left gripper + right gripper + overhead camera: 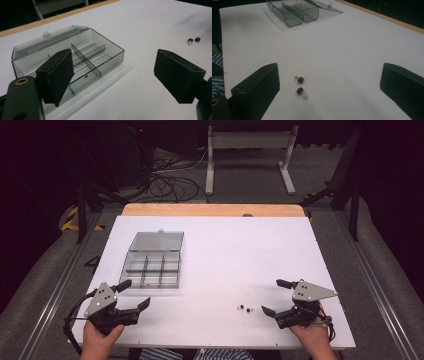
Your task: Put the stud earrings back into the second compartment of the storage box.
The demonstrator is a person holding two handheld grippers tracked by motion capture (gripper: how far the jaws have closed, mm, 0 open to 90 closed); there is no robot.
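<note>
At the near left corner of the white surface (225,250) my left hand (97,337) holds my left gripper (134,294), its jaws spread wide with nothing between them; in the left gripper view those jaws frame the clear, smoky compartment box (75,58), one jaw overlapping its near corner in the picture, though I cannot tell whether it touches; from the high view the box (152,269) lies just beyond that gripper on the left half of the surface, its lid (158,241) swung fully open and lying flat behind it, toward the far wooden edge (212,210); thin dividers split the tray into several compartments, and I see nothing in them; moving right, the middle of the surface is bare white; near the front edge, right of centre, lie two small dark red beads (245,308) close together, each with a tiny clear or silvery piece attached, too small to name; in the right gripper view the beads (299,85) sit on the surface between my jaws, nearer the left one, touched by neither; my right gripper (272,296), held by my right hand (312,332), is likewise spread wide and holds nothing, with the beads just to its left.
</note>
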